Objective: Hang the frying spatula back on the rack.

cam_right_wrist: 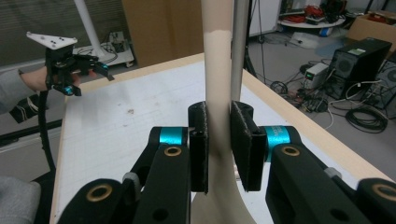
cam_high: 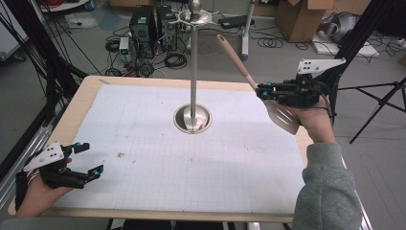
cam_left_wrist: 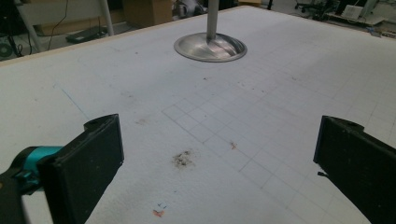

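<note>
Nearest to the person, the left tongs (cam_high: pixel 85 166) are at the near left corner of the surface (cam_high: pixel 143 191), held in the left hand (cam_high: pixel 36 194). Their jaws stand wide apart and there is nothing between them; in the left gripper view only the white gridded mat (cam_left_wrist: pixel 210 121) with some small stains lies under them.

Farther away, near the right edge of the surface, the right tongs (cam_high: pixel 262 91) are lifted above the mat. Their jaws are narrow and press on the neck of a beige spatula (cam_right_wrist: pixel 217 93) from both sides. The spatula is in the air: its blade (cam_high: pixel 282 117) hangs below the tongs and its handle (cam_high: pixel 232 55) rises obliquely toward the far side.

In the middle of the mat stands a metal stand (cam_high: pixel 193 72), a thin upright pole on a round base (cam_high: pixel 192 120)
</note>
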